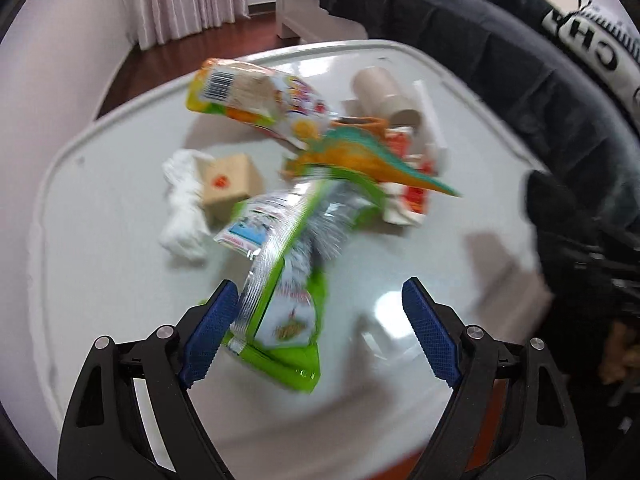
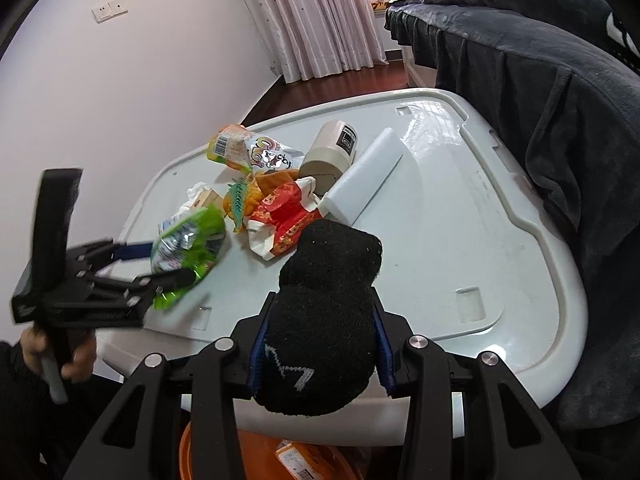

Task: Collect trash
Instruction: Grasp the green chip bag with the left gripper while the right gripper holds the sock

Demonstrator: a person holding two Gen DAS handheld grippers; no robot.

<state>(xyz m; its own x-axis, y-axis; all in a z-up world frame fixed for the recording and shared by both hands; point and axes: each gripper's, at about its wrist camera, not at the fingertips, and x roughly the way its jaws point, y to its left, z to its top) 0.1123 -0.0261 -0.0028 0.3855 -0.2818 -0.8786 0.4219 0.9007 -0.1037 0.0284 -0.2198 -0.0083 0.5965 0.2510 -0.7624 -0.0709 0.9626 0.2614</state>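
Foil green snack wrapper point(image 1: 280, 280) lies on the desk point(image 2: 460, 216) between the left gripper's point(image 1: 316, 332) wide-open jaws, touching one pad; light, crinkly and slippery, best pinched at its flat sealed edge. Right gripper point(image 2: 320, 344) clamps a soft black sock point(image 2: 324, 312).

Bright daylight, window glare on the glossy table point(image 1: 100, 240), motion-blurred wrappers, fisheye-bent dark edges.

home bedroom | curtains point(image 2: 320, 20) | bed point(image 2: 520, 60) | wood floor point(image 2: 340, 84)
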